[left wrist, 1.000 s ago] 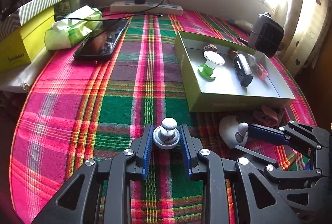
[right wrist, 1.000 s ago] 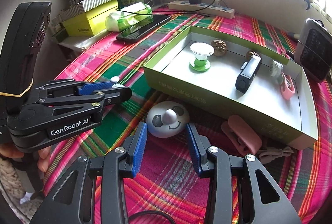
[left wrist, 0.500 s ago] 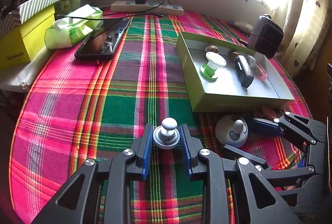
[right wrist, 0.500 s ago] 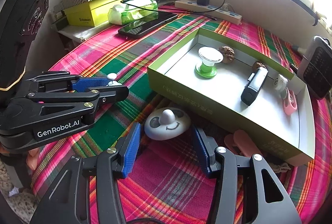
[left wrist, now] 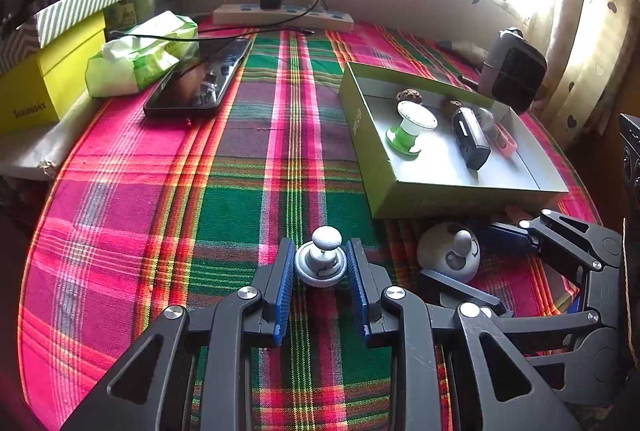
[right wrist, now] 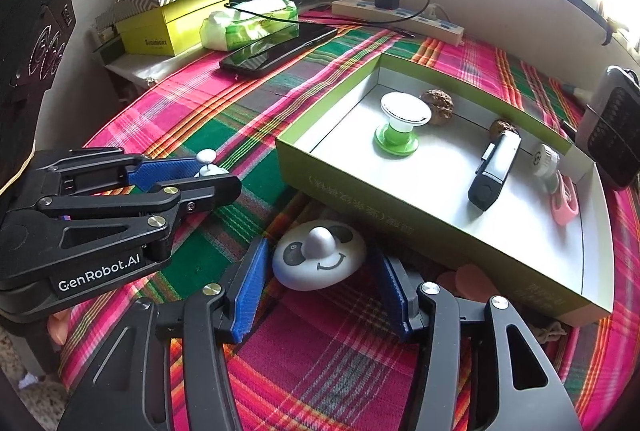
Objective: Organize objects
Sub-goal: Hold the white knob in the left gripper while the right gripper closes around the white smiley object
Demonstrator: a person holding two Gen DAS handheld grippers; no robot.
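My left gripper [left wrist: 321, 271] is shut on a small grey knob hook [left wrist: 321, 261] with a white ball top, low over the plaid cloth; it also shows in the right wrist view [right wrist: 206, 167]. My right gripper [right wrist: 320, 271] is open around a white panda-face hook [right wrist: 319, 261], one blue pad on each side with gaps; that hook also shows in the left wrist view [left wrist: 449, 252]. A green box lid [right wrist: 400, 209] just beyond holds a green-and-white suction hook [right wrist: 400, 127], two walnuts, a black device [right wrist: 494, 171], a small white roller and a pink clip.
A pink clip [right wrist: 468, 277] lies under the box's near edge. A phone [left wrist: 200, 81], wet-wipes pack [left wrist: 140, 55], yellow boxes [left wrist: 44, 79] and a power strip [left wrist: 280, 17] sit at the back. A small grey-black fan [left wrist: 514, 69] stands at the right.
My right gripper has moved forward so the panda hook now lies between its open pads. My left gripper keeps its hold on the knob hook, nearly still.
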